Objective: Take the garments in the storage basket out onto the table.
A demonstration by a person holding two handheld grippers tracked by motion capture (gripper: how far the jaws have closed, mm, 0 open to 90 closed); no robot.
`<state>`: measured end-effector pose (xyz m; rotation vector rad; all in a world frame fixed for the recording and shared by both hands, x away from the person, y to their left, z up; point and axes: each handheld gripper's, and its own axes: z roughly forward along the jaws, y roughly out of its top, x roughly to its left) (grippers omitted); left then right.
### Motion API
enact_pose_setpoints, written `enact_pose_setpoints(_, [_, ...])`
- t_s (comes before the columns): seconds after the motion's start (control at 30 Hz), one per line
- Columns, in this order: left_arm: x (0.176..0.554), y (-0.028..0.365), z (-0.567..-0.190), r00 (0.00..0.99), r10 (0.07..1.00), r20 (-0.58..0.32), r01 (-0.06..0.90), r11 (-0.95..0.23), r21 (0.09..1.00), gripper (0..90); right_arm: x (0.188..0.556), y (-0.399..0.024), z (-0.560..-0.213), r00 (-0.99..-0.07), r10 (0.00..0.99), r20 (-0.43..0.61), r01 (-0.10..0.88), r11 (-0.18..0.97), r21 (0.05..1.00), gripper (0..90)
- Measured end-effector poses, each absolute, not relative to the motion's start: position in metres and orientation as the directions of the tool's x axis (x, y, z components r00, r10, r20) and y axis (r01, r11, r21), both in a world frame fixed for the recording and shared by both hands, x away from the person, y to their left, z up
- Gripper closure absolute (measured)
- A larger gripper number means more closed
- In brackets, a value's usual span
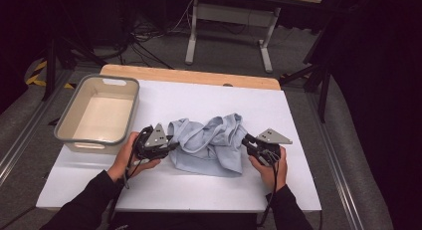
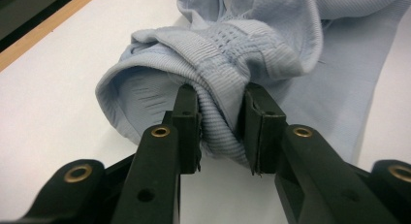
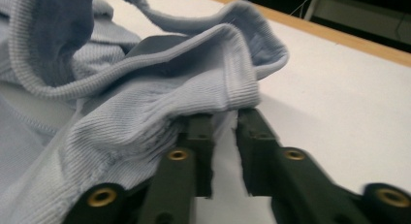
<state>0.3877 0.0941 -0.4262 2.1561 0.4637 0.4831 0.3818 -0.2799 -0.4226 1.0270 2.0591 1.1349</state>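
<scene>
A crumpled light-blue knit garment (image 1: 211, 144) lies in the middle of the white bench (image 1: 298, 185), nearer its front edge. The left hand-held gripper (image 1: 171, 143) pinches a bunched fold of it between its pads. The right hand-held gripper (image 1: 245, 140) stands slightly parted under the ribbed hem, pressing nothing. A grey tub (image 1: 130, 109) sits at the bench's far left corner.

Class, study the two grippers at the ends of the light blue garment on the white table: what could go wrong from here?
1. The right gripper has only the ribbed hem's edge at its jaw tips, with a visible gap, so the garment may slip free.
2. The left gripper pinches a bunched fold, which could stay creased.
3. The basket sits near the left hand and might get knocked.
</scene>
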Motion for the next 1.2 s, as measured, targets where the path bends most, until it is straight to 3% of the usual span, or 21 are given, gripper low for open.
enact_pose_setpoints(0.23, [0.380,0.103,-0.429,0.866,0.475,0.154,0.165,-0.562,0.810,68.7,0.370,-0.284,-0.406,-0.519,0.843,-0.140,0.301,0.334,0.893,58.6])
enact_pose_setpoints(0.33, [0.378,0.104,-0.431,0.864,0.481,0.146,0.172,-0.555,0.814,62.2,0.363,-0.285,-0.397,-0.517,0.845,-0.137,0.268,0.312,0.912,54.7])
enact_pose_setpoints(0.53, [0.379,0.104,-0.435,0.875,0.469,0.121,0.175,-0.538,0.824,49.7,0.351,-0.275,-0.403,-0.612,0.769,-0.184,0.236,0.399,0.886,50.7])
enact_pose_setpoints(0.7, [0.381,0.097,-0.446,0.873,0.471,0.127,0.193,-0.571,0.798,41.0,0.353,-0.269,-0.418,-0.664,0.727,-0.178,0.291,0.470,0.833,43.2])
enact_pose_setpoints(0.77, [0.383,0.096,-0.450,0.877,0.465,0.119,0.203,-0.584,0.786,40.6,0.353,-0.269,-0.424,-0.683,0.715,-0.151,0.308,0.469,0.827,40.1])
enact_pose_setpoints(0.83, [0.384,0.095,-0.456,0.885,0.454,0.098,0.217,-0.590,0.778,46.6,0.352,-0.268,-0.430,-0.686,0.712,-0.152,0.328,0.489,0.808,39.3])
enact_pose_setpoints(0.9, [0.386,0.090,-0.465,0.886,0.448,0.119,0.227,-0.643,0.731,52.0,0.352,-0.266,-0.438,-0.690,0.707,-0.155,0.349,0.512,0.785,39.8])
enact_pose_setpoints(1.03, [0.390,0.091,-0.465,0.896,0.438,0.079,0.242,-0.628,0.740,63.1,0.357,-0.264,-0.454,-0.682,0.699,-0.215,0.371,0.584,0.722,52.3])
enact_pose_setpoints(1.1, [0.389,0.092,-0.464,0.897,0.432,0.091,0.236,-0.643,0.729,71.1,0.359,-0.266,-0.455,-0.685,0.703,-0.190,0.374,0.564,0.736,62.3])
enact_pose_setpoints(1.17, [0.387,0.091,-0.460,0.890,0.430,0.150,0.208,-0.678,0.705,79.6,0.359,-0.268,-0.454,-0.682,0.706,-0.191,0.369,0.558,0.743,78.4])
enact_pose_setpoints(1.2, [0.386,0.091,-0.459,0.890,0.430,0.154,0.208,-0.682,0.702,80.3,0.359,-0.269,-0.452,-0.675,0.711,-0.197,0.369,0.557,0.744,82.4])
